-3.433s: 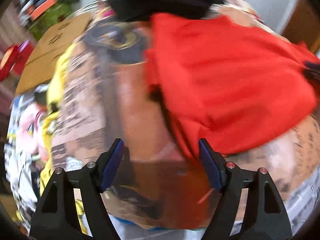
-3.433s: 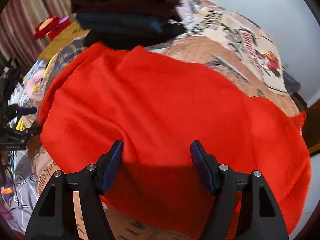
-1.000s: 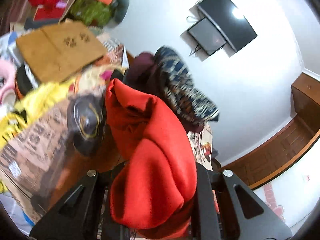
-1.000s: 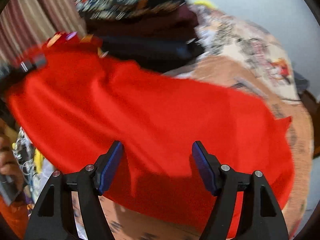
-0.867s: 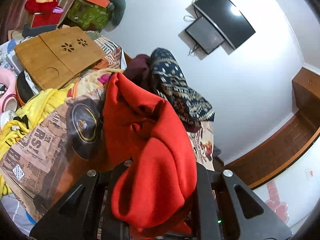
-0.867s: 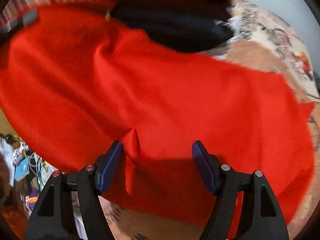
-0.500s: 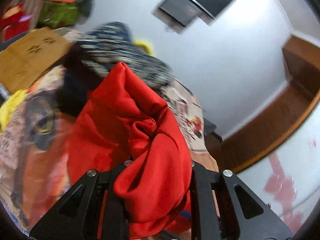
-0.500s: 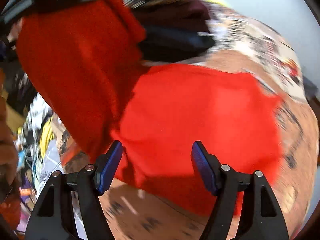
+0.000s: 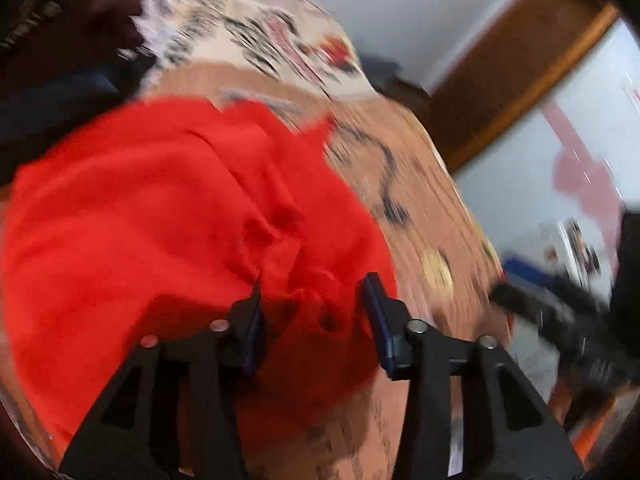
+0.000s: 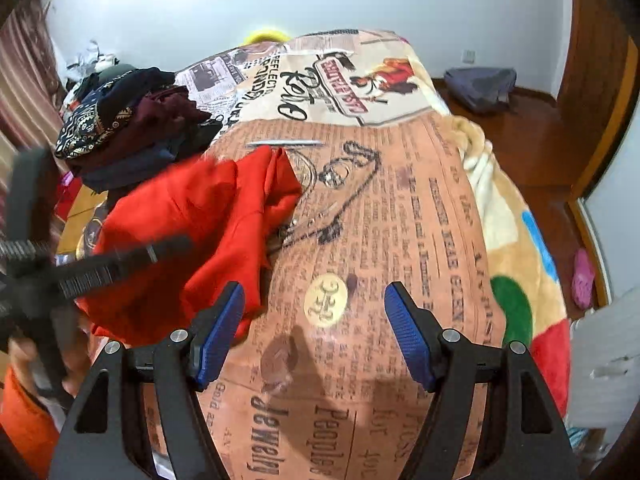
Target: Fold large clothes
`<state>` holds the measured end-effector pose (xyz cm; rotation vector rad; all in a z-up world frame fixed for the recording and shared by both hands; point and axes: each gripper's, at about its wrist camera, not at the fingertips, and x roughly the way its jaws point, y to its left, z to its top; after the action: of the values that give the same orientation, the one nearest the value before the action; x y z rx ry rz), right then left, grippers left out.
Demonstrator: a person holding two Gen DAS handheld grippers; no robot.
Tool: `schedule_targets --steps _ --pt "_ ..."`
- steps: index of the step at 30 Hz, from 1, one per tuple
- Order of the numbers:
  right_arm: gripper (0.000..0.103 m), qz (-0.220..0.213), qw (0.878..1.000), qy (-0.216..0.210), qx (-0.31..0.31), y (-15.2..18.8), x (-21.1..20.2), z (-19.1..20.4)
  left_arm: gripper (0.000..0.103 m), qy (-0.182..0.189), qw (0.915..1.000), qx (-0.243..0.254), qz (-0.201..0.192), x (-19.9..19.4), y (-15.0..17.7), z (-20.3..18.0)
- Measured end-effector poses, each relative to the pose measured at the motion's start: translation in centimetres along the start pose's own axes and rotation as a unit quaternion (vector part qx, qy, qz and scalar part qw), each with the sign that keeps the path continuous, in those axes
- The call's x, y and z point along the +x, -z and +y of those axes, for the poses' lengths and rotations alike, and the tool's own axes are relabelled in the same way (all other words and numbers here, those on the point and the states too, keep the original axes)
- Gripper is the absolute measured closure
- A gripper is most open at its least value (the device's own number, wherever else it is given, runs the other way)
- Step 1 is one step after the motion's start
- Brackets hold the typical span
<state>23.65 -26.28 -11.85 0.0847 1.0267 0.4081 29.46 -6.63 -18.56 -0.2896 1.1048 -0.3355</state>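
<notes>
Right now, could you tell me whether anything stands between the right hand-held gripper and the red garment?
Nothing visible does. The right hand-held gripper, jaws open and empty, hangs over bare printed blanket, and the red garment lies just left of its left finger with no object between.

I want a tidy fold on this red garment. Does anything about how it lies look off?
Yes. The red garment lies bunched on the printed blanket, one corner poking out askew, with a crumpled wad between the left gripper as its jaws open.
</notes>
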Motion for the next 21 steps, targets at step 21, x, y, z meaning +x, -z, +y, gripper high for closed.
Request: schedule_targets --steps 21 --pt "0.034 0.076 0.987 -0.139 -0.026 -2.6 6.9 9.6 0.026 -0.145 0.9855 -0.01 -0.088 -8.7 3.0 12.1"
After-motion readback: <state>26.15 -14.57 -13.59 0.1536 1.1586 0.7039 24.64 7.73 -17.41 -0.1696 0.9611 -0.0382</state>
